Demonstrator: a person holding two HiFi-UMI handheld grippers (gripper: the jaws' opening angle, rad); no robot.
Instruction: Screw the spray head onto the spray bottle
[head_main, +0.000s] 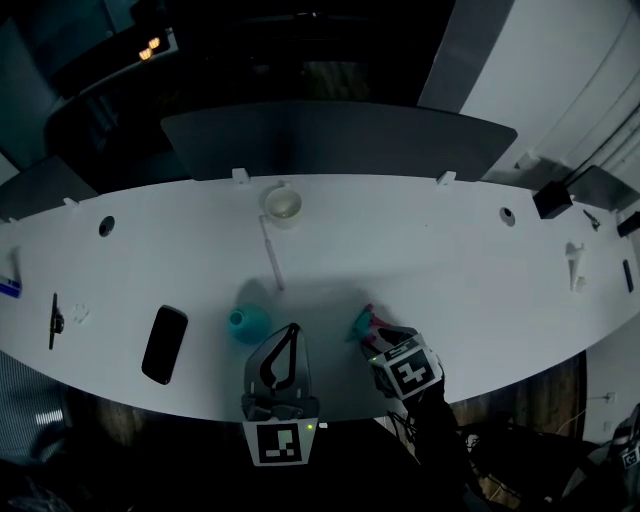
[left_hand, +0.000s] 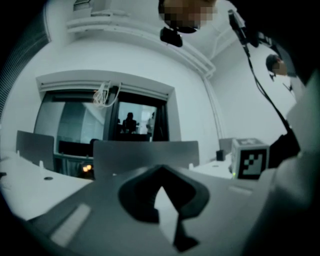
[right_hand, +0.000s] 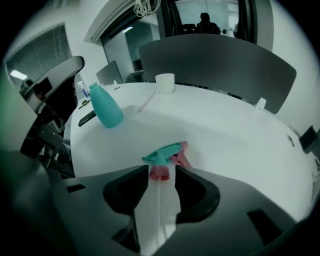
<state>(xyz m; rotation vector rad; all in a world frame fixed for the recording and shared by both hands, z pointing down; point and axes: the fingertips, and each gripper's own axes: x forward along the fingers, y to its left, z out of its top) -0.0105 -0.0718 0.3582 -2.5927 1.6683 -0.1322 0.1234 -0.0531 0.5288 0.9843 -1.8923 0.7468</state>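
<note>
Straddling the collar of the spray head (right_hand: 159, 159): right hand-held gripper (right_hand: 158, 176) poised for the pick-up.
Its jaws stand apart and tilt steeply down, with the pink collar (right_hand: 160, 171) lodged between their tips. A slit of worktop (right_hand: 225, 130) shows at one side, so the pads appear not to press yet. The spray head seems to lie on the worktop directly ahead, its long axis in line with the jaws: collar nearest, teal nozzle (right_hand: 172, 148) and pink trigger (right_hand: 182, 159) pointing away. The teal spray bottle (right_hand: 106, 109) stands upright and open-necked, well to the left. It is just ahead of the left hand-held gripper (head_main: 290, 335), which is closed on nothing and points level, so that hand is the nearer to the bottle. No brand, label or lettering is legible on either part; the only print is the square markers on the grippers' cubes (head_main: 410, 370).
</note>
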